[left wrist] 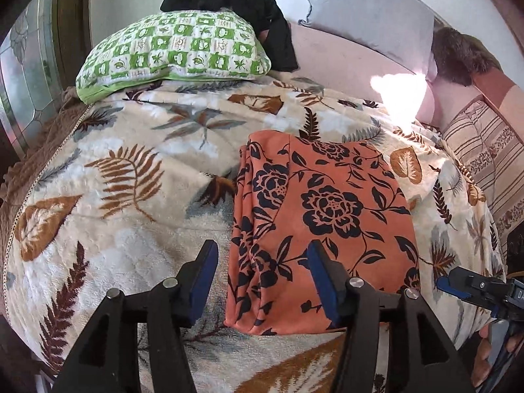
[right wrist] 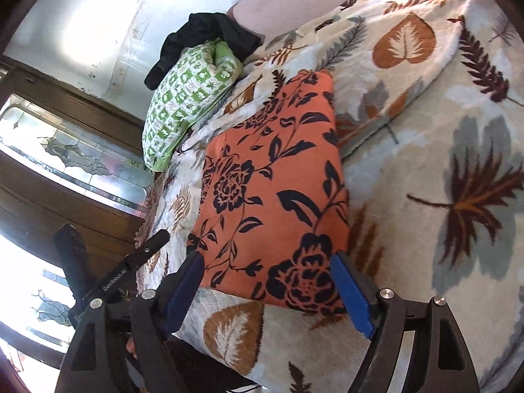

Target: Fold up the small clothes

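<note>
Left gripper (left wrist: 262,281) agape above folded orange garment (left wrist: 327,203), layers hidden.

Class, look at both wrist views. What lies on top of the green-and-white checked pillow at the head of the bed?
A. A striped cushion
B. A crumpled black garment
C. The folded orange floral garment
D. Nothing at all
B: a crumpled black garment is draped over the far edge of the green-and-white pillow, while the orange floral garment lies folded on the leaf-print blanket.

light: bright daylight | glare: blown-out patch on pillow (left wrist: 401,93) | edges: fisheye-bent, dark corners
</note>
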{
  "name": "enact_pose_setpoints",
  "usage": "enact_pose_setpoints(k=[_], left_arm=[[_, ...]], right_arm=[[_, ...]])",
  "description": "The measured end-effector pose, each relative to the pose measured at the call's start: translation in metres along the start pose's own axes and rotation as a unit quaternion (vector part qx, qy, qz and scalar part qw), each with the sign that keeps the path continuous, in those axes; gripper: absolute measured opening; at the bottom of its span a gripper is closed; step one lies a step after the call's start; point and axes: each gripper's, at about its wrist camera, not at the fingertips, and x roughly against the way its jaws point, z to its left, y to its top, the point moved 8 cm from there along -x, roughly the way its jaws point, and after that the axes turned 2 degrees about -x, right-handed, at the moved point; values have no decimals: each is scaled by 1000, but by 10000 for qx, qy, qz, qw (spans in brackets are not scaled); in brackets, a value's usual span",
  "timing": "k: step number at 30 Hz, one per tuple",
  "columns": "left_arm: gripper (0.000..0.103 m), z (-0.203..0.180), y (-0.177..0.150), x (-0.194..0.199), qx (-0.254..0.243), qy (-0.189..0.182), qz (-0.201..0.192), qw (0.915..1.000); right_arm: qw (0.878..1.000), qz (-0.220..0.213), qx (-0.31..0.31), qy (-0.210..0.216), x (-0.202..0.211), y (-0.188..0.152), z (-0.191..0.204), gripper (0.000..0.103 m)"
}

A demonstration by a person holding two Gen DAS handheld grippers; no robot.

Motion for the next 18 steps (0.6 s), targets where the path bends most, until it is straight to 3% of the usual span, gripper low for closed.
enact_pose_setpoints(k=[9,12,18], left_arm=[[59,5,-2,-3,2,107,76,9999],[68,7,-3,-7,18,138,90,9999],[69,13,-5,-17,62,126,182,9997]], right_arm=[[9997,-69,-234,-97,9,3,-22,85],[9996,-75,-275,-61,8,6,-24,85],[9992,-130,-360,-151,7,14,-35,87]])
